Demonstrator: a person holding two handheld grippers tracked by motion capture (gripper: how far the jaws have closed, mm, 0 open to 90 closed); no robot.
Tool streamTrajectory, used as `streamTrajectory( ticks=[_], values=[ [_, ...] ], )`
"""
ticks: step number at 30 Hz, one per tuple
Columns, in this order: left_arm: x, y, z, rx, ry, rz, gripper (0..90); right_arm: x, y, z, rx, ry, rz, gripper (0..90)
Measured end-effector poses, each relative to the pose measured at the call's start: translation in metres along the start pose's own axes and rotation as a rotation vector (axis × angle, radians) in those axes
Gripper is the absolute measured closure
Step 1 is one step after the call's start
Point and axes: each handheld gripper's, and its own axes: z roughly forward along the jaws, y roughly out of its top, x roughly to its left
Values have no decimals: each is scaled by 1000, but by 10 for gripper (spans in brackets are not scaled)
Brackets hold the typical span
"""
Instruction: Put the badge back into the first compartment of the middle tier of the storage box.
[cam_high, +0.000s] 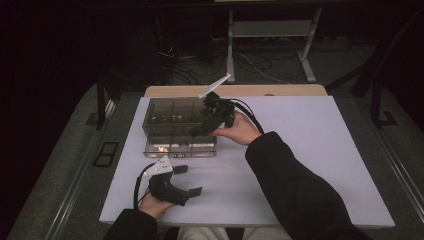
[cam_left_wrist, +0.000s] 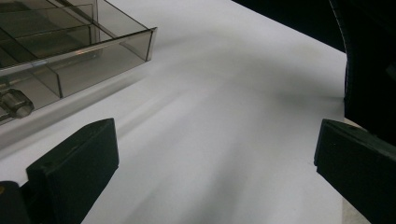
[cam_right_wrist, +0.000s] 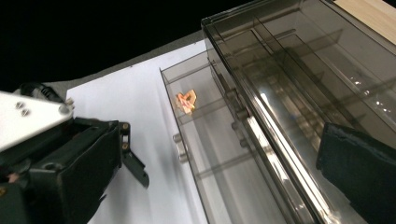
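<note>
A smoky clear box (cam_high: 170, 116) stands on the white table top (cam_high: 300, 150) with its drawer (cam_high: 180, 148) pulled out toward me. A small orange piece (cam_right_wrist: 187, 100) lies in one drawer compartment, glinting too in the high view (cam_high: 161, 148). My right gripper (cam_high: 202, 129) hovers over the box's right front, jaws wide open and nothing gripped; its right jaw pad (cam_right_wrist: 359, 177) hangs above the box lid. My left gripper (cam_high: 189, 180) rests on the table in front of the drawer, open and empty, its pads (cam_left_wrist: 74, 163) far apart over bare table.
The drawer's corner (cam_left_wrist: 149, 39) and a knob (cam_left_wrist: 16, 103) lie to the left ahead of the left gripper. A wooden board (cam_high: 235, 91) borders the table's far edge. Table legs and cables (cam_high: 270, 65) sit on the floor behind. My right sleeve (cam_high: 295, 185) crosses the near right of the table.
</note>
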Motion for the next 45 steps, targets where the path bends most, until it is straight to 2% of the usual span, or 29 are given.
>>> streamTrajectory(
  ticks=[3, 8, 17, 18, 31, 38, 45],
  values=[
    [0, 0, 0, -1, 0, -3, 0, -2, -8, -9, -7, -5, 9, 0],
    [0, 0, 0, 0, 2, -3, 0, -5, -21, -25, -45, -14, 51, 0],
    [-1, 0, 0, -4, 4, -6, 0, -9, -50, -40, -75, -37, 79, 0],
    [0, 0, 0, 3, 4, 5, 0, -10, -52, -41, -75, -35, 84, 0],
    [0, 0, 0, -2, 7, -3, 0, -15, -84, -61, -91, -47, 123, 0],
    [-1, 0, 0, -4, 6, -6, 0, -15, -100, -70, -77, -81, 144, 18],
    [-1, 0, -1, -7, 6, -5, 0, -13, -113, -79, -86, -95, 156, 21]
  ],
)
